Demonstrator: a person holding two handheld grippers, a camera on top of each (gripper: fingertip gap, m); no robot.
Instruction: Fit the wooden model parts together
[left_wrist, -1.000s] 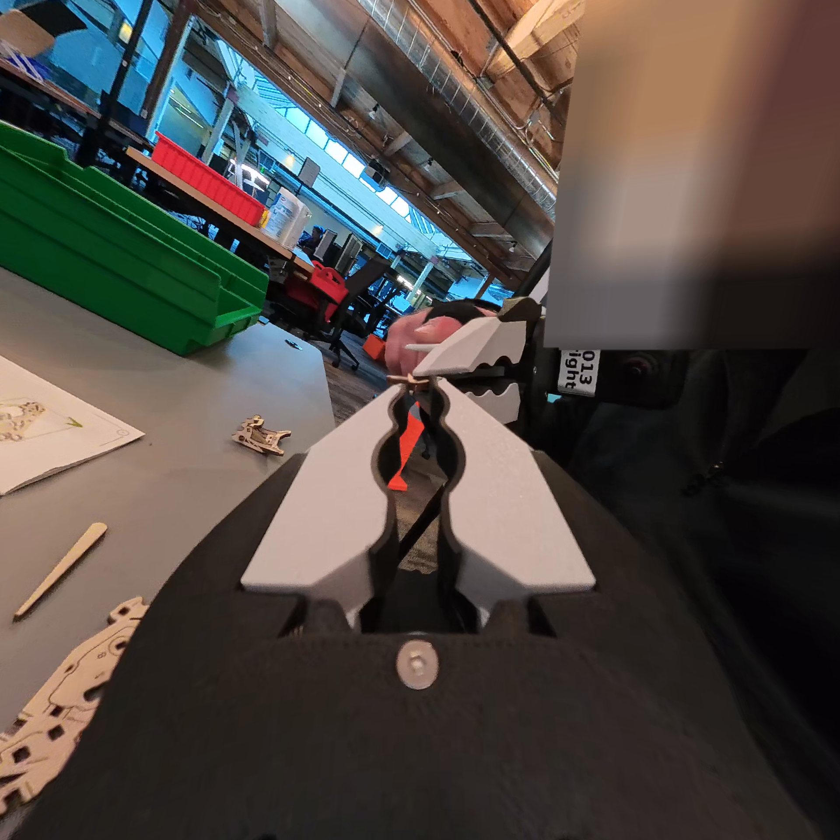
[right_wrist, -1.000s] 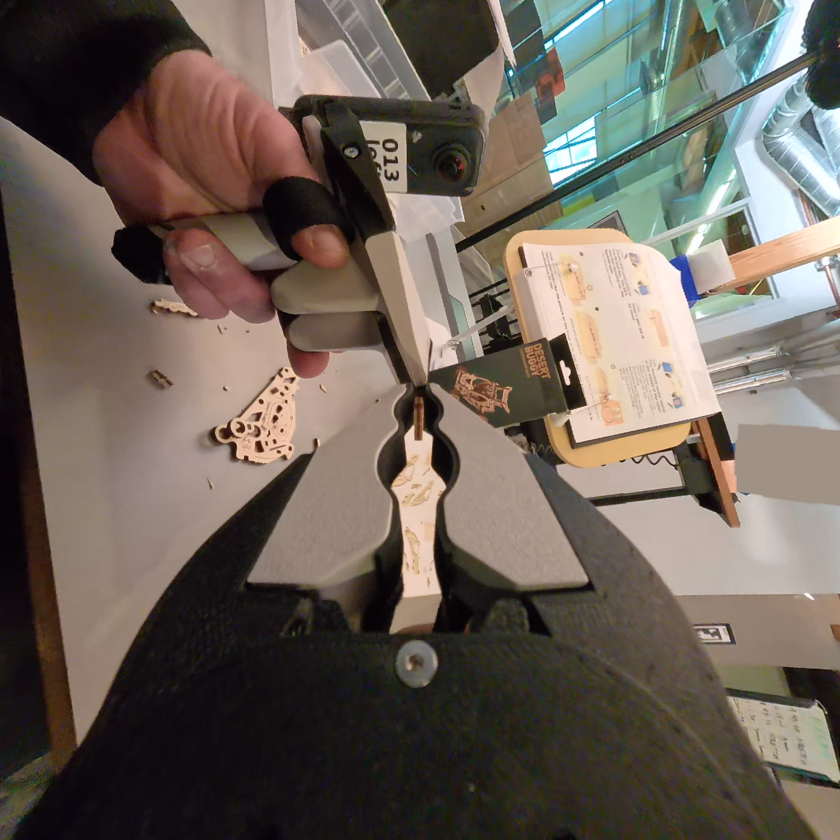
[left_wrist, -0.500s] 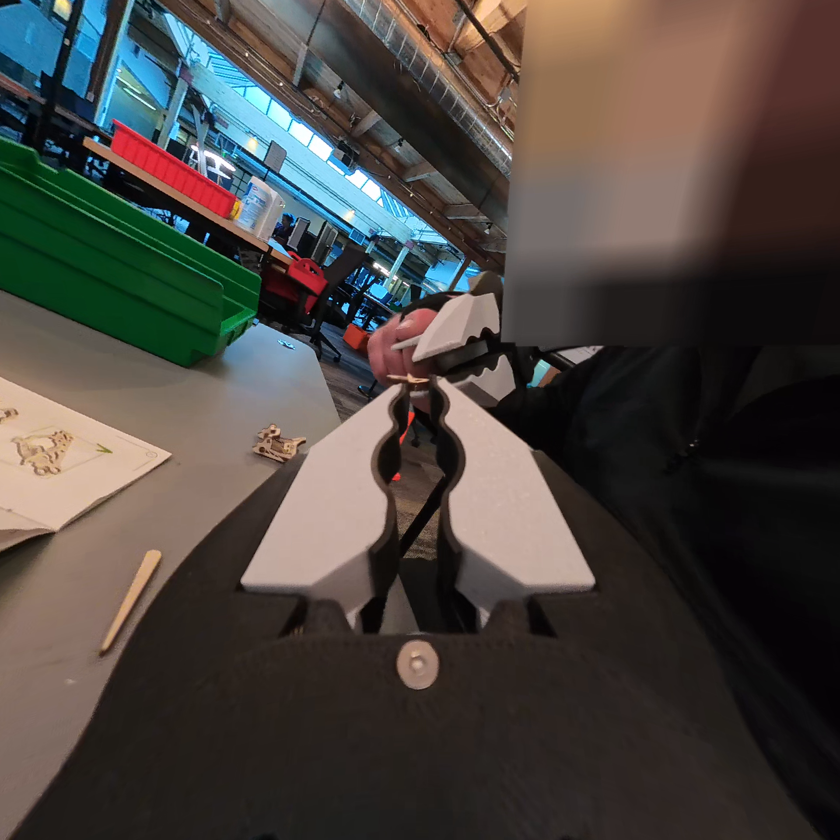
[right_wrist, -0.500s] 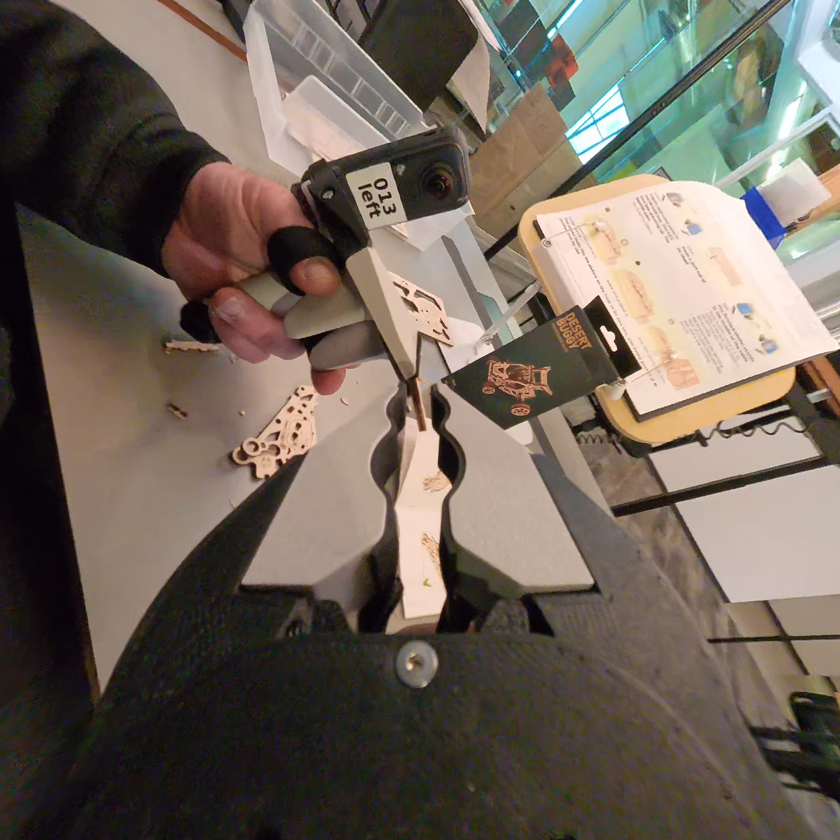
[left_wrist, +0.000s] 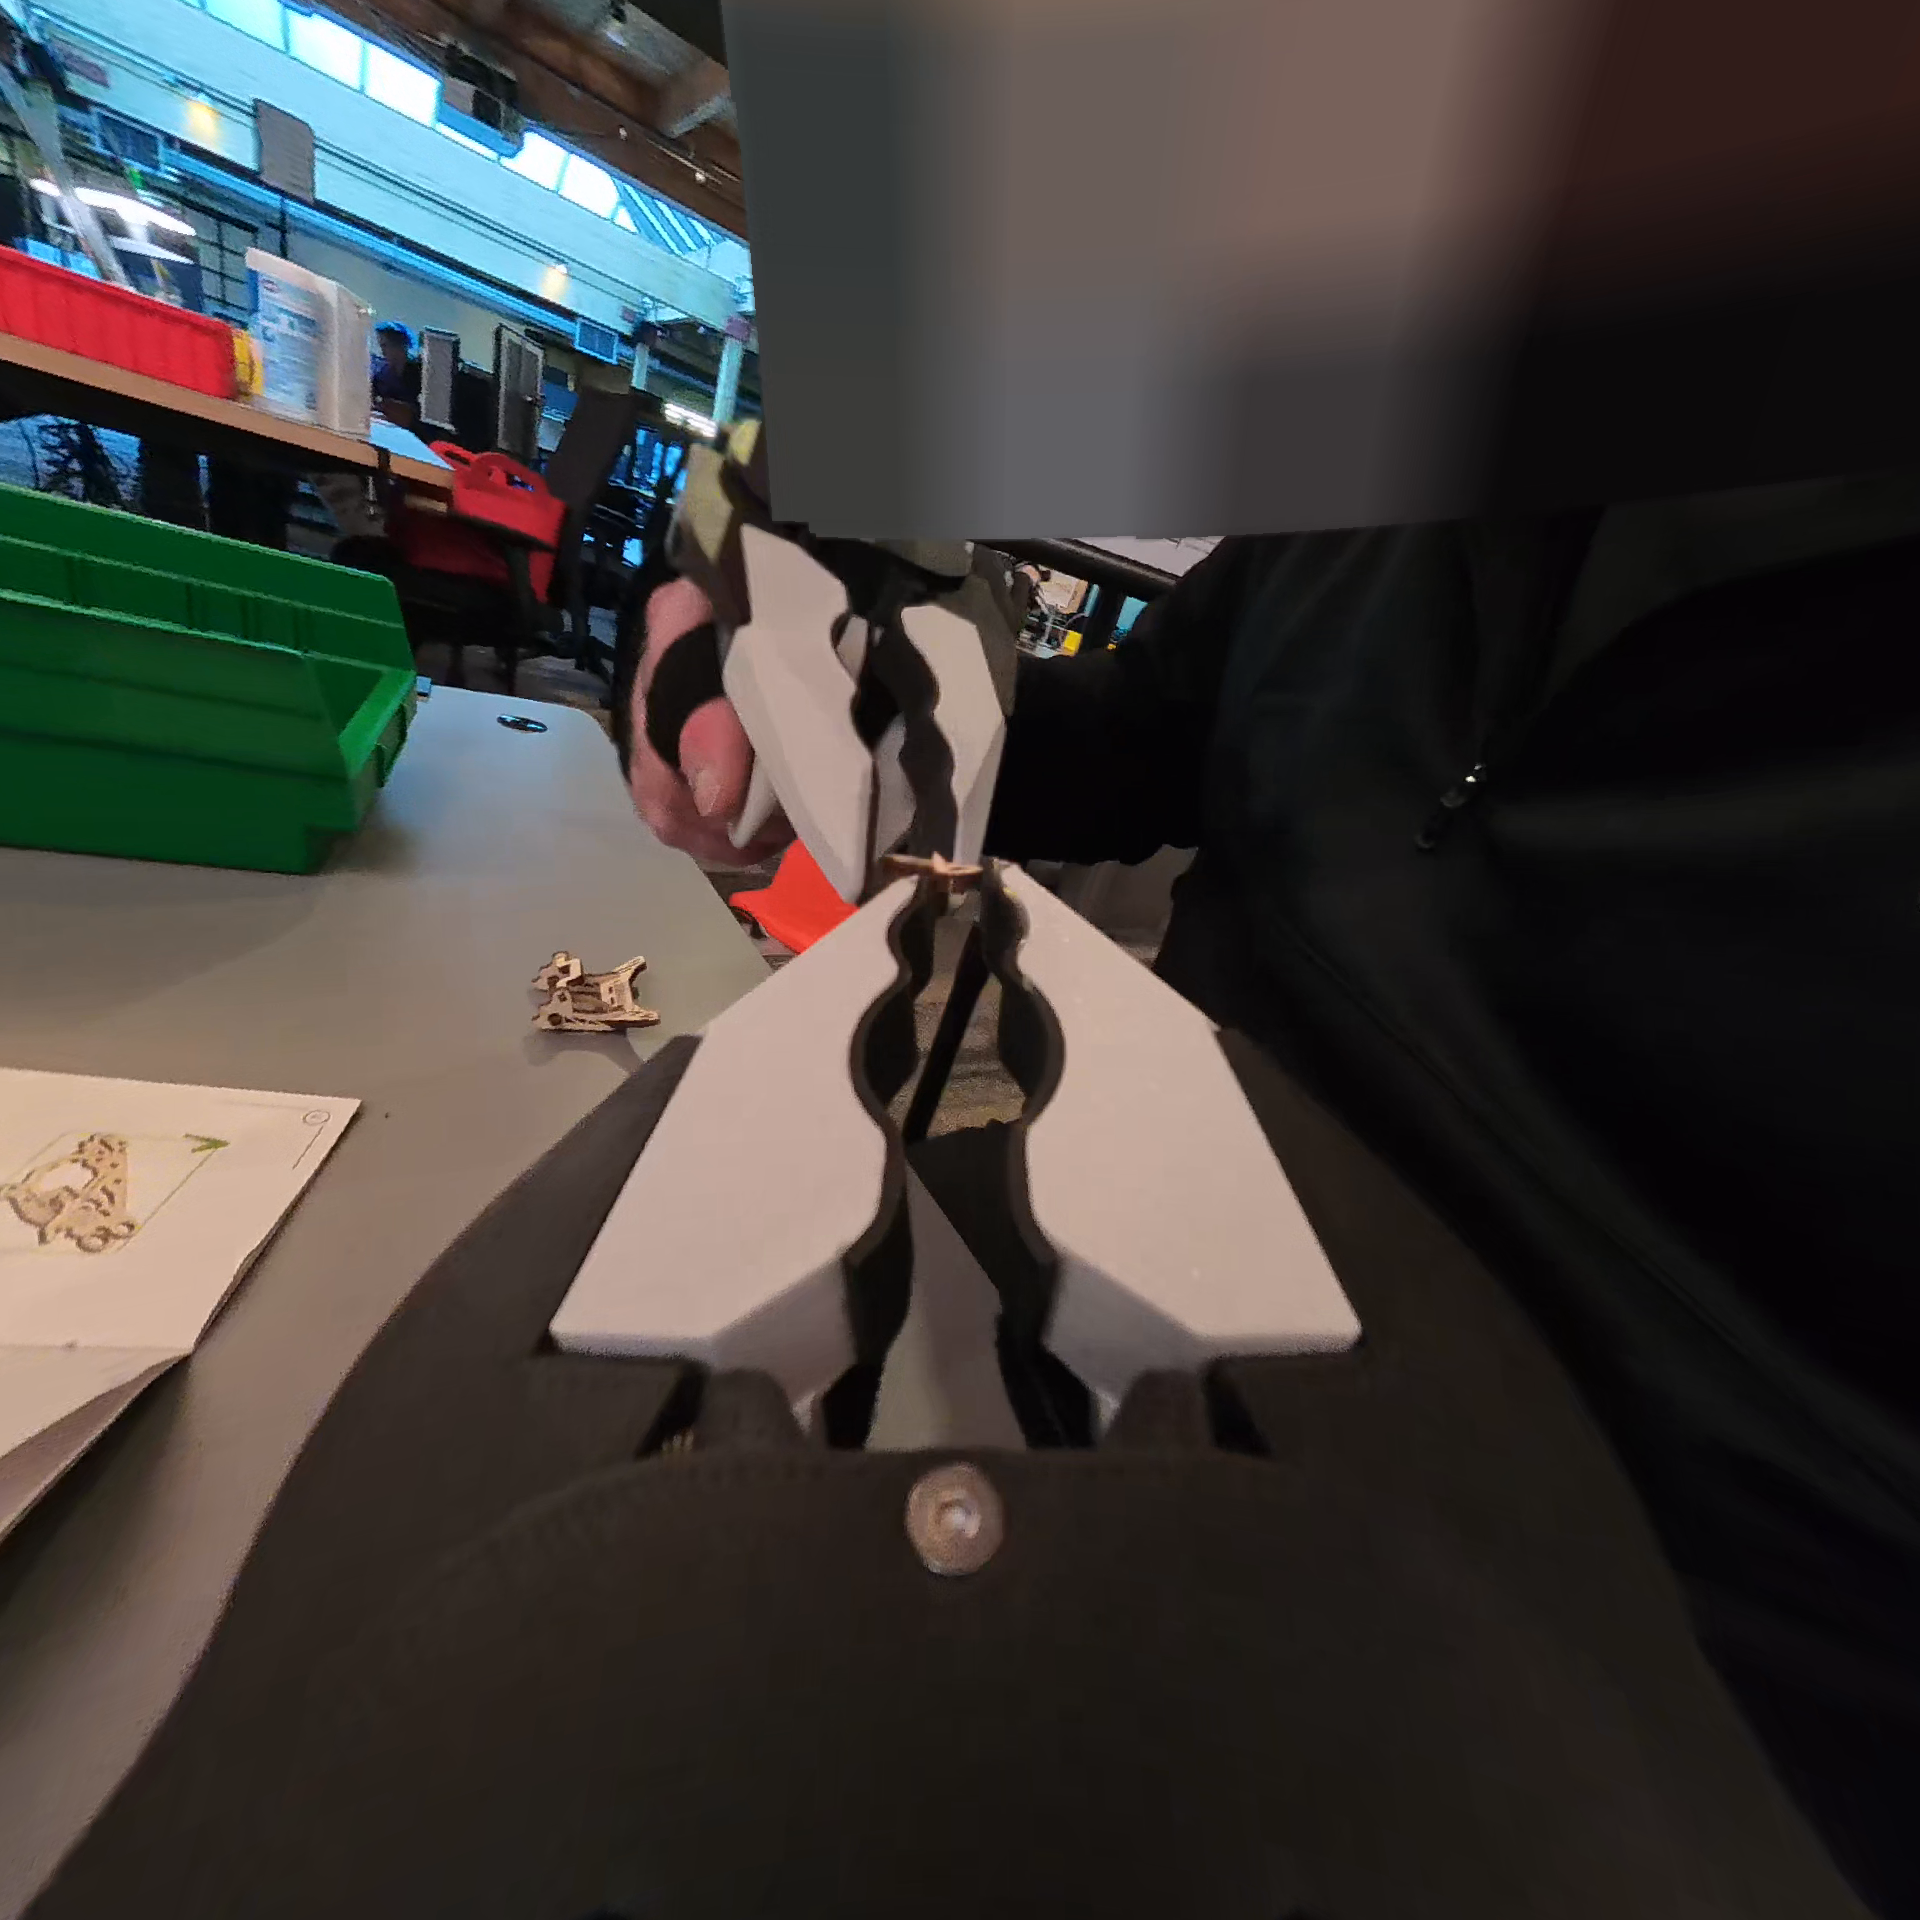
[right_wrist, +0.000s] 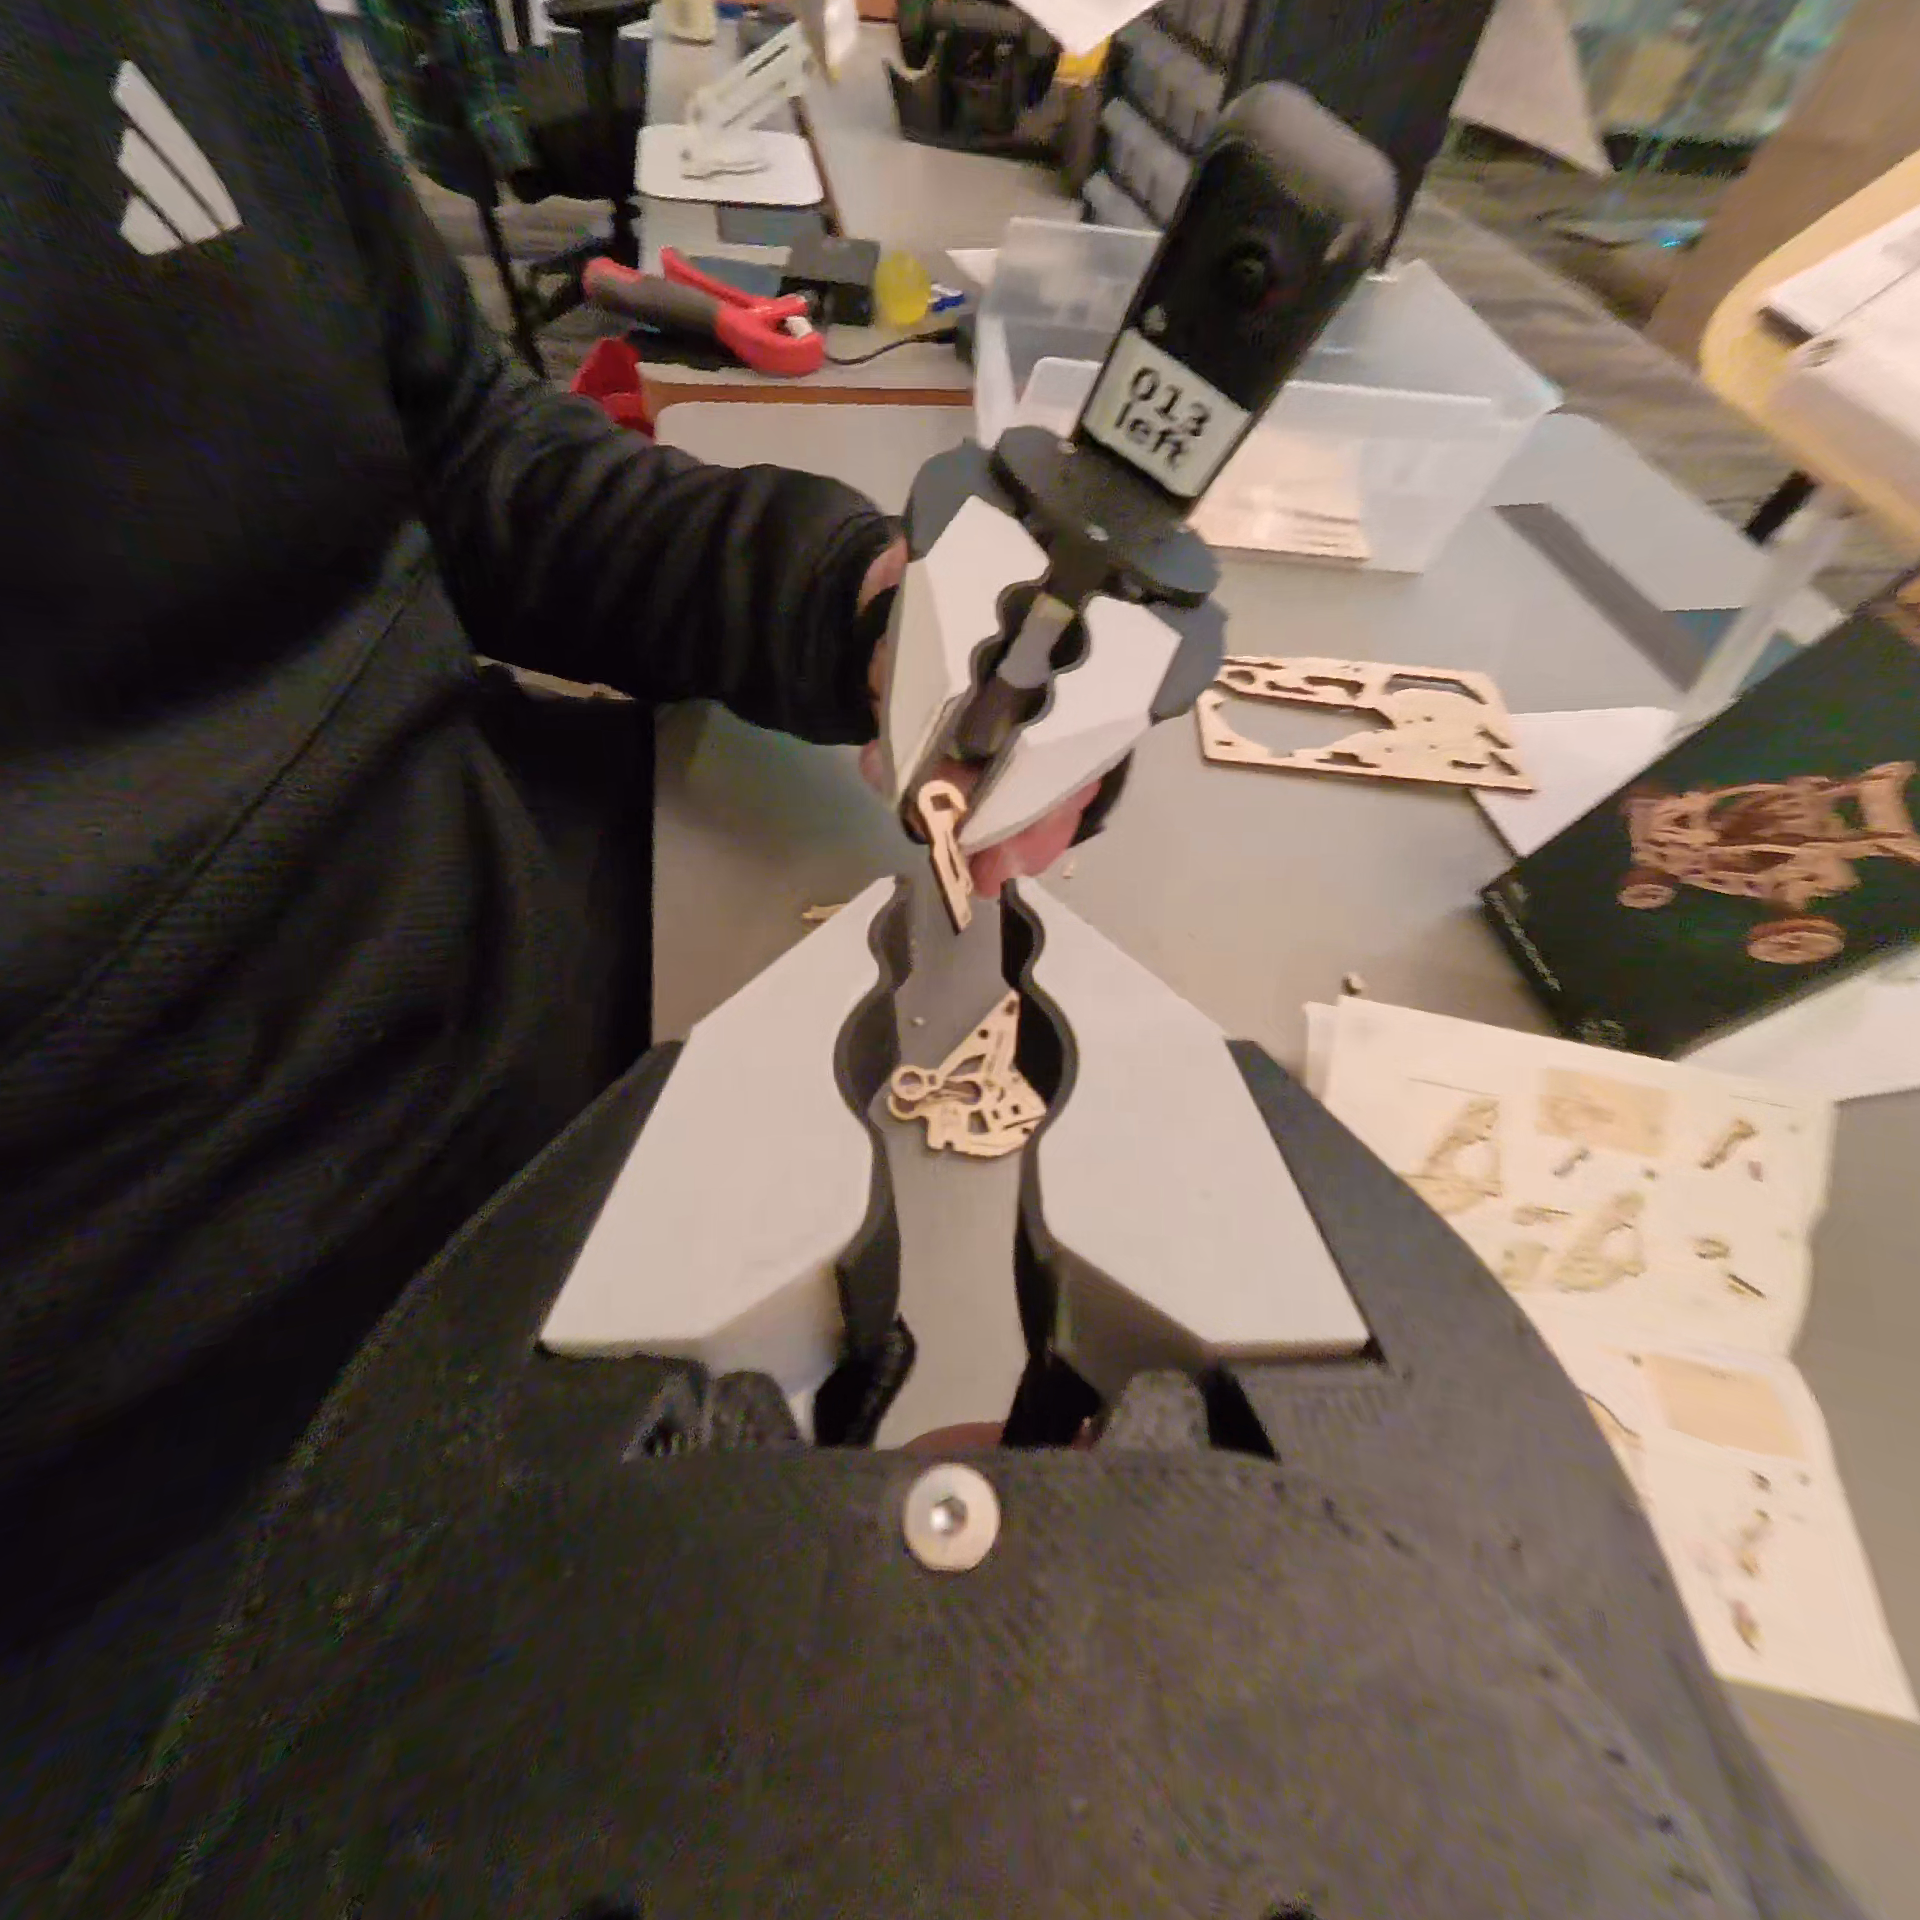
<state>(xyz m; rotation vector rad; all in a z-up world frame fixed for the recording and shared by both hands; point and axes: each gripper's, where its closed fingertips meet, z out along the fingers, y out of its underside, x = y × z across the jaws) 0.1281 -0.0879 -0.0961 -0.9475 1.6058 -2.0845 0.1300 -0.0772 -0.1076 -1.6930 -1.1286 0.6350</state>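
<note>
The left gripper (right_wrist: 940, 821) has its jaws clenched on a small flat key-shaped wooden part with a square hole in its head (right_wrist: 943, 854); in the right wrist view the two pale grey fingers (right_wrist: 1049, 769) pinch the head while the stem hangs free below, slanting toward the right gripper (right_wrist: 951, 914). In the left wrist view the same part shows edge-on as a thin tan sliver at the left gripper's tips (left_wrist: 935, 868). The right gripper's jaws stand apart with nothing pinched between them — the stem's lower end reaches into their open mouth, and I cannot tell whether it touches either finger. Seen from the left wrist view, the right gripper points down with its tips just above the wooden part.

Through the right gripper's gap, a pale laser-cut wooden sub-assembly with round holes (right_wrist: 966, 1091) lies on the grey table (right_wrist: 1247, 914). Farther out are a rectangular plywood sheet with parts punched out (right_wrist: 1361, 727), a black kit box with a picture of the wooden model (right_wrist: 1714, 914), an unfolded paper instruction sheet (right_wrist: 1621, 1299) and a clear plastic bin (right_wrist: 1351, 436). In the left wrist view a small assembled wooden piece (left_wrist: 594, 995) sits near the table's edge, with stacked green plastic bins (left_wrist: 187, 686) behind. A person in a dark jacket (right_wrist: 208, 727) holds both grippers.
</note>
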